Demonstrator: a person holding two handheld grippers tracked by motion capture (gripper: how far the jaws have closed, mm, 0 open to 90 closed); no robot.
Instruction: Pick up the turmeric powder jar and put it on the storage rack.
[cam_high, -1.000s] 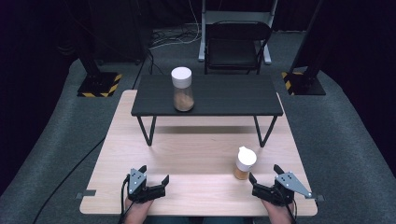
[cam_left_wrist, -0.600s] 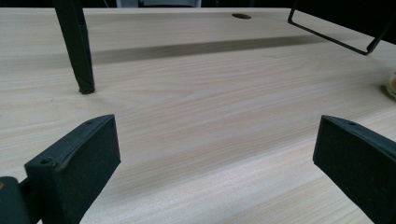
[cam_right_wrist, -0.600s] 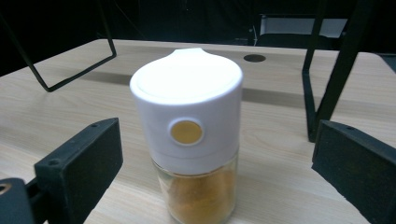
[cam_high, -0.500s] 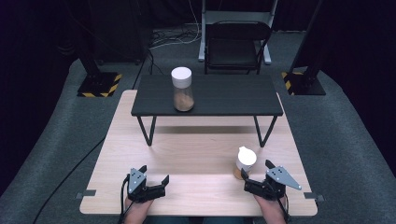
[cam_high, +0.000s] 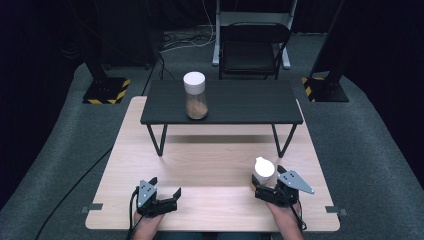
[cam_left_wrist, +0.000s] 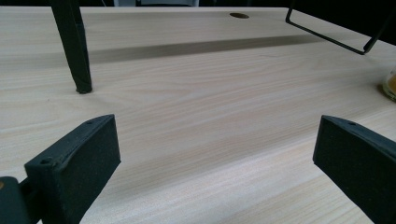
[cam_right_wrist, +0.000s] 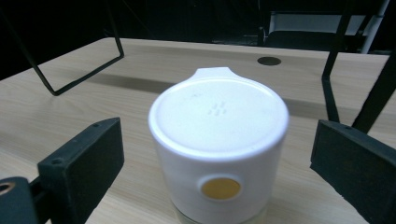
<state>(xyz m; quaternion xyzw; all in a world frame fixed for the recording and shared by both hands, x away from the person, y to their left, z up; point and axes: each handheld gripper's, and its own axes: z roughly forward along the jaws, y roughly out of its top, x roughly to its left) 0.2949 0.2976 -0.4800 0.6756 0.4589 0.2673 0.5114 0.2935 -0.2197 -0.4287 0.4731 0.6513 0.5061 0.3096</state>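
Right gripper view: the right gripper (cam_right_wrist: 219, 172) stands wide, its jaws just having narrowed slightly, flanking without touching a white-lidded jar (cam_right_wrist: 218, 149), a smooth cylinder with a spouted lid, upright on the pale wood-grain tabletop (cam_right_wrist: 56, 112). Left gripper (cam_left_wrist: 215, 163) is wide open, empty.

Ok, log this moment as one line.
right tool: open, jaws just closing slightly, either side of white-lidded jar, not gripping | left tool: open over bare table | second jar: on black shelf
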